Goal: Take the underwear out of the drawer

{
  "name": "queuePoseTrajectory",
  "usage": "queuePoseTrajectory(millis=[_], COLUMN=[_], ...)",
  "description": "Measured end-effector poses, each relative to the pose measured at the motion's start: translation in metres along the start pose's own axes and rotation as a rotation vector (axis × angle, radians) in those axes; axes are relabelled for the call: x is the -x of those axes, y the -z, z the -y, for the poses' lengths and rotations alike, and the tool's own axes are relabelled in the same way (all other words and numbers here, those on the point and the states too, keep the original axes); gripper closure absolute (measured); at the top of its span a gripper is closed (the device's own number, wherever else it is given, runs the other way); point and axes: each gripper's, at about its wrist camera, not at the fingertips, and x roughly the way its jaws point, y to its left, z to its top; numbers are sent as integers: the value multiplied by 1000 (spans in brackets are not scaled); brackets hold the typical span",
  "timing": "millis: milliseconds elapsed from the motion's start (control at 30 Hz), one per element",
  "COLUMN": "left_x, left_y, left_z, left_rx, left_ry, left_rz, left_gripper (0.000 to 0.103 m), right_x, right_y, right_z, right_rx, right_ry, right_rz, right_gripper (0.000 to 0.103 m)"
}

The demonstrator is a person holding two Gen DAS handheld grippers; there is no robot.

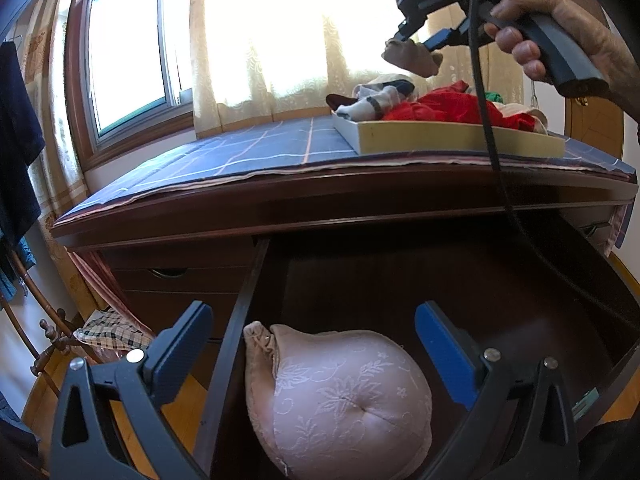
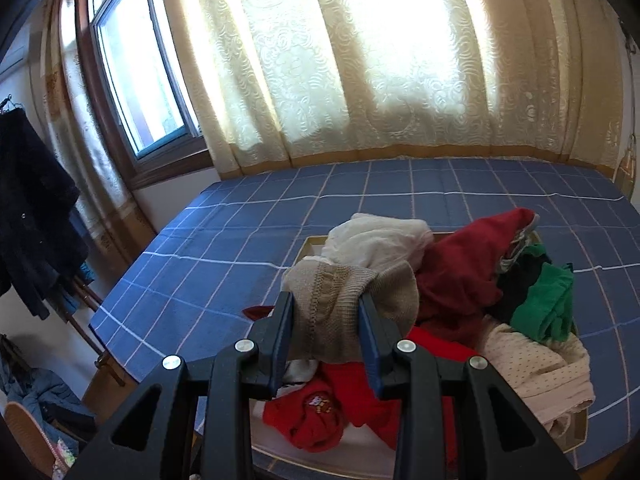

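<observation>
My right tool [image 2: 326,320] was closed on a beige knitted piece of underwear [image 2: 340,304], with the cloth pressed between its two blue pads. I held it in the air above the tray [image 1: 452,140], which stood on the surface of the dresser [image 1: 280,200]. This surface was covered with a blue checked cloth [image 2: 280,216]. In the tray there was already a pile of clothes: a red garment [image 2: 460,272], a green one [image 2: 548,304], a white one [image 2: 376,240] and a cream dotted one [image 2: 536,364] at the right side. In the left wrist view I could see my right hand [image 1: 560,36] around the grip of this tool, and a black cable [image 1: 486,120] hanging down from it in front of the tray.

My left tool [image 1: 314,340] was open, its jaws wide apart, and it held nothing. It pointed down into the open drawer [image 1: 248,300] of dark wood. A pink lace bra [image 1: 340,400] lay in the drawer, near the left wall, and the tool's fingers stood on both sides of it without touching it, as much as I could tell. The rest of the drawer was dark.

Behind the dresser was a window [image 2: 136,72] with cream curtains [image 2: 360,60].
</observation>
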Motion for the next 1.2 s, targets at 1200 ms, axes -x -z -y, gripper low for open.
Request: queuePoseTrajectory(millis=[1200], left_x=[-2], left_y=[1], left_z=[0], left_rx=[2], left_ry=[0], left_rz=[-5], left_gripper=[0], right_x=[-93], right_y=[4], right_z=[59], right_rx=[-93], right_ry=[229], right_rz=[-120], right_gripper=[68])
